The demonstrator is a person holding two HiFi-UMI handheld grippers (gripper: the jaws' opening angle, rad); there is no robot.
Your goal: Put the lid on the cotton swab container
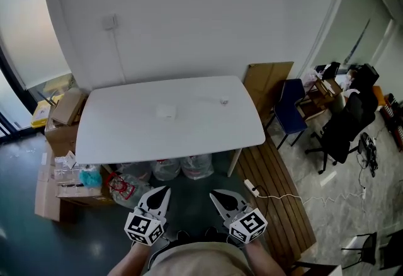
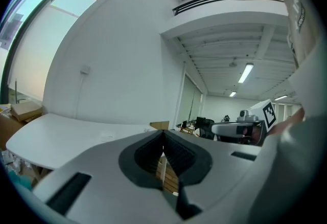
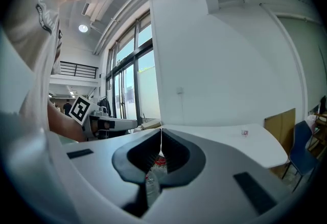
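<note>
Left grey hand-held gripper [image 1: 162, 195] with a black-and-white marker cube is held low before the torso, jaws pressed together, nothing gripped. Right grey hand-held gripper [image 1: 217, 196] is held beside it, not touching, jaws likewise closed and empty. Both tips are angled forward and inward. Bare forearms [image 1: 259, 261] are seen at the lower edge.

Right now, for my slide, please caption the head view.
Left claw and right claw, both shut, held low before a white table carrying a small white item and a small clear one.
</note>
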